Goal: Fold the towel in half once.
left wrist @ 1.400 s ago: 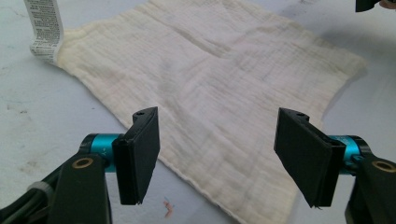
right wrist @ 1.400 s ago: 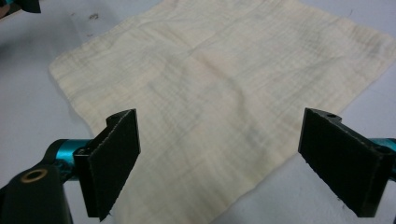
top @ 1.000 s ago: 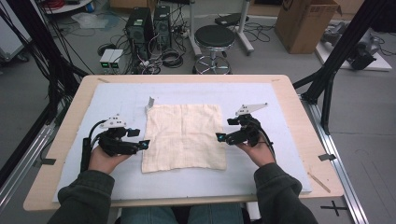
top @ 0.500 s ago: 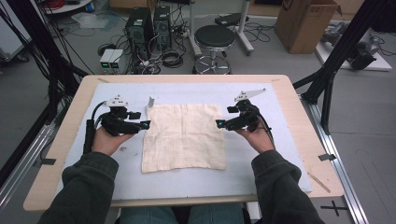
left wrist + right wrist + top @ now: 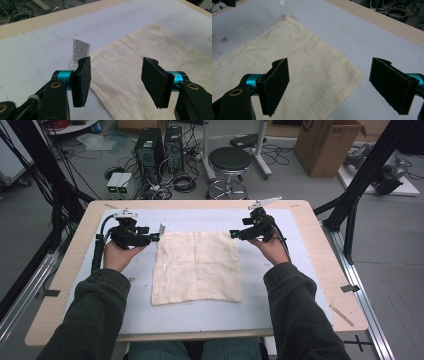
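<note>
A cream square cloth (image 5: 197,267) lies flat on the pale blue mat (image 5: 210,315). A white printed label (image 5: 161,229) stands up at its far left corner. My left gripper (image 5: 156,237) hovers at that corner, open, and its jaws have just been closing. In the left gripper view the label (image 5: 80,51) rises behind the left pad, and the cloth (image 5: 140,50) lies below the gap, unpinched. My right gripper (image 5: 233,234) hovers open at the far right corner, its jaws also just closing. That corner of the cloth (image 5: 312,62) lies beneath the gap, untouched.
The mat covers a wooden table (image 5: 320,225). A thin wooden stick (image 5: 342,315) lies near its front right edge. Past the far edge stand a black stool (image 5: 229,160), computer towers (image 5: 160,145) and a cardboard box (image 5: 327,145). Black frame posts (image 5: 360,185) flank the table.
Both hands have moved away from the person along the cloth's sides, from its middle up to its far corners. The cloth has stayed flat and still.
</note>
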`<action>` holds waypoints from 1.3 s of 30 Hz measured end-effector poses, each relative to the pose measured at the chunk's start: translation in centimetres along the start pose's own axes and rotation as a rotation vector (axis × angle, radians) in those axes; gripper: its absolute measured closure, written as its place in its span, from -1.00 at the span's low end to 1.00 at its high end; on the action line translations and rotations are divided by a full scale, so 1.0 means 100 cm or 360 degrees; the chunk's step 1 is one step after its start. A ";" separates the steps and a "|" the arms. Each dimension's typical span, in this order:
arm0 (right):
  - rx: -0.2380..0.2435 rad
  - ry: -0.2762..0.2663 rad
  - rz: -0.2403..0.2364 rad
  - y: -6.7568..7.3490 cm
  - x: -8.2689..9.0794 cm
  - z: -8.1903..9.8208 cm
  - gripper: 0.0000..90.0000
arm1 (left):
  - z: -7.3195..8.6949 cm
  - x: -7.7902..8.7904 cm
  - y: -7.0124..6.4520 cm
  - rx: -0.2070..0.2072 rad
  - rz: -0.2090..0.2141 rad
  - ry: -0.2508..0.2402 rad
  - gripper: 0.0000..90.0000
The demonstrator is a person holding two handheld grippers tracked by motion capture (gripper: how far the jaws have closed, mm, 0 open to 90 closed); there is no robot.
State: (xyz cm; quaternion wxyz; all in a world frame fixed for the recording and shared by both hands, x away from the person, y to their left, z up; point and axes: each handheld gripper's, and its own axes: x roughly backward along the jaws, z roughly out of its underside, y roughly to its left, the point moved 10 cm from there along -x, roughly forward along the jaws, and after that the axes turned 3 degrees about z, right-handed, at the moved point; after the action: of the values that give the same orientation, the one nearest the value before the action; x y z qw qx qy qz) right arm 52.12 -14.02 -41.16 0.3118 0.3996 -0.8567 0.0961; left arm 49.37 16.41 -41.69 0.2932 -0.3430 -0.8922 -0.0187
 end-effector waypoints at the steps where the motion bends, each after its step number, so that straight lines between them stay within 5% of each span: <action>1: -0.0001 -0.0011 0.0005 -0.003 -0.003 -0.002 -0.55 | -0.003 -0.003 0.003 0.0004 -0.0009 0.0001 -0.08; 12: -0.0122 0.0072 0.0081 -0.027 -0.037 0.012 -0.36 | 0.009 -0.035 0.029 0.0114 -0.0098 0.0070 -0.03; 18: -0.0157 0.0163 0.0102 -0.036 -0.051 0.027 -0.36 | 0.018 -0.051 0.045 0.0138 -0.0214 0.0090 -0.14; 27: -0.0183 0.0215 0.0150 -0.037 -0.069 0.036 -0.18 | 0.031 -0.062 0.050 0.0224 -0.0206 0.0149 -0.10; 32: -0.0224 0.0244 0.0177 -0.041 -0.075 0.043 -0.11 | 0.034 -0.069 0.047 0.0209 -0.0219 0.0172 -0.03; 35: -0.0261 0.0296 0.0191 -0.040 -0.079 0.048 -0.03 | 0.044 -0.075 0.047 0.0256 -0.0244 0.0253 0.10; 39: -0.0234 0.0326 0.0211 -0.039 -0.085 0.052 0.13 | 0.046 -0.078 0.046 0.0291 -0.0259 0.0239 0.22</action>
State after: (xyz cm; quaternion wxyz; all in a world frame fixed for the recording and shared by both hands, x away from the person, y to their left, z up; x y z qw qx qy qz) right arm 56.82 -13.47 -50.78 0.4188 0.3062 -0.8497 0.0938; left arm 54.52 16.28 -50.47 0.3867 -0.2388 -0.8906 0.0134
